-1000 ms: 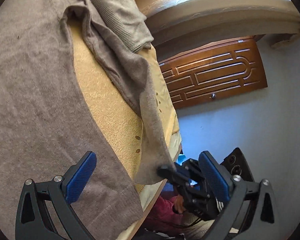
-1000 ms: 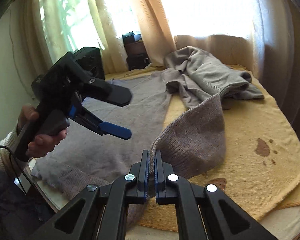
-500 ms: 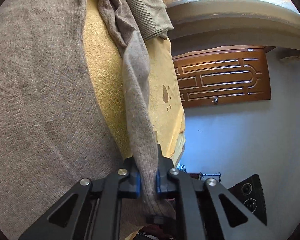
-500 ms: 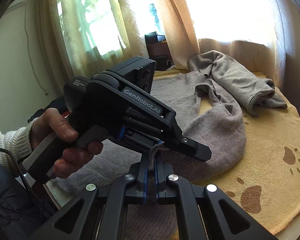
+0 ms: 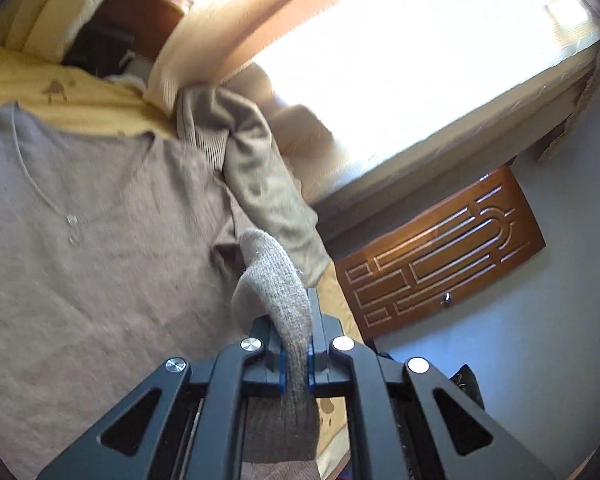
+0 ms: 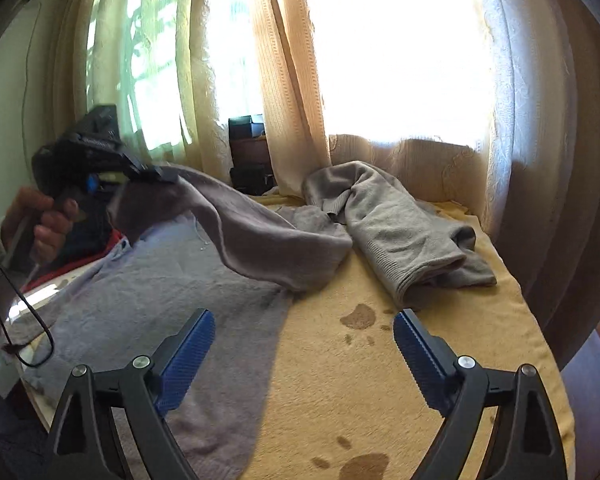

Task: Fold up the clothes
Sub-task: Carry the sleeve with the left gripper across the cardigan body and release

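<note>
A grey-brown knit sweater (image 6: 148, 304) lies spread flat on the yellow blanket (image 6: 380, 380); it also shows in the left wrist view (image 5: 100, 248). My left gripper (image 5: 295, 356) is shut on the sweater's sleeve (image 5: 276, 280), whose cuff hangs below the jaws. In the right wrist view the left gripper (image 6: 156, 174) holds that sleeve (image 6: 260, 240) lifted across the sweater's body at the left. My right gripper (image 6: 304, 332) is open and empty, low over the blanket beside the sweater's edge.
A second, lighter grey garment (image 6: 400, 224) lies crumpled at the blanket's far side (image 5: 256, 184). Curtains (image 6: 284, 80) and a bright window stand behind. A dark box (image 6: 248, 128) sits at the back. A wooden door (image 5: 440, 268) is to the right.
My right gripper has let go of the sleeve and opened. My left gripper closed on the sleeve and has carried it up and over the sweater's body.
</note>
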### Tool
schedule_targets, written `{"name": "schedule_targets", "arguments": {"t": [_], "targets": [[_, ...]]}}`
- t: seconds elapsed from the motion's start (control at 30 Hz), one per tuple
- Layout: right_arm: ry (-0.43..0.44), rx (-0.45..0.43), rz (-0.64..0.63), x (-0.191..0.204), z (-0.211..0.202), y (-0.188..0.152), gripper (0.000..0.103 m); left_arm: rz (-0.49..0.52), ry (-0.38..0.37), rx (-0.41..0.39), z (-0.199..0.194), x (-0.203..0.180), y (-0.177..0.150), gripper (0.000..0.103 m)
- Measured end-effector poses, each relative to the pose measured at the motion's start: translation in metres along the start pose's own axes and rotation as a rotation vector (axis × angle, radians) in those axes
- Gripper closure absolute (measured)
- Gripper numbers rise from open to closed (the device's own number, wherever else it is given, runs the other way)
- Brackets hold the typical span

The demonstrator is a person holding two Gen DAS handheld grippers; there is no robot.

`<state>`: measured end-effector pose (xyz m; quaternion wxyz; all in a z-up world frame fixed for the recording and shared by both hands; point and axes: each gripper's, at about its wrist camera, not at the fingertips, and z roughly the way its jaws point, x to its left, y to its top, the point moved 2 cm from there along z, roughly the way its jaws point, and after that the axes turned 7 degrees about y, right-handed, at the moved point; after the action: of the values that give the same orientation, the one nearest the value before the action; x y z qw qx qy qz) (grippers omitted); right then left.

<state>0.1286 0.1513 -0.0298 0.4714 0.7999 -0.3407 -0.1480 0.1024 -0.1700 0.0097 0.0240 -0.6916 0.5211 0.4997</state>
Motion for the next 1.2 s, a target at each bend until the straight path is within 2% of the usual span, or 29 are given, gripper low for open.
{"name": "schedule_targets", "arguments": {"t": [0.23,0.4,0.5,0.67,0.87,1.0,1.03,1.1,1.2], "targets": [[-0.020,0.151,-0.060,-0.009,0.071,0.025,0.010,0.026,0.026,-0.128,-0.055,-0.001,0.045,0.095],[-0.120,0.189,-0.185,-0.016,0.125,0.049,0.010,-0.013,0.057,-0.186,-0.092,0.026,0.057,0.095],[-0.072,0.204,-0.198,-0.014,0.154,0.061,0.010,-0.060,0.084,-0.200,-0.102,0.050,0.059,0.095],[0.001,0.278,-0.341,0.017,0.205,0.059,0.010,-0.121,0.089,-0.171,-0.100,0.077,0.058,0.095],[-0.051,0.324,-0.527,0.057,0.255,0.045,0.010,-0.122,0.063,-0.165,-0.108,0.077,0.060,0.095],[-0.186,0.315,-0.522,0.047,0.267,0.050,0.010,-0.112,0.069,-0.158,-0.112,0.080,0.060,0.095],[-0.243,0.306,-0.507,0.038,0.267,0.052,0.010,-0.115,0.076,-0.151,-0.111,0.084,0.060,0.095],[-0.298,0.312,-0.448,0.018,0.265,0.055,0.010,-0.121,0.092,-0.121,-0.109,0.095,0.059,0.095],[-0.323,0.328,-0.344,-0.010,0.257,0.055,0.010,-0.125,0.152,-0.039,-0.099,0.122,0.055,0.095]]}}
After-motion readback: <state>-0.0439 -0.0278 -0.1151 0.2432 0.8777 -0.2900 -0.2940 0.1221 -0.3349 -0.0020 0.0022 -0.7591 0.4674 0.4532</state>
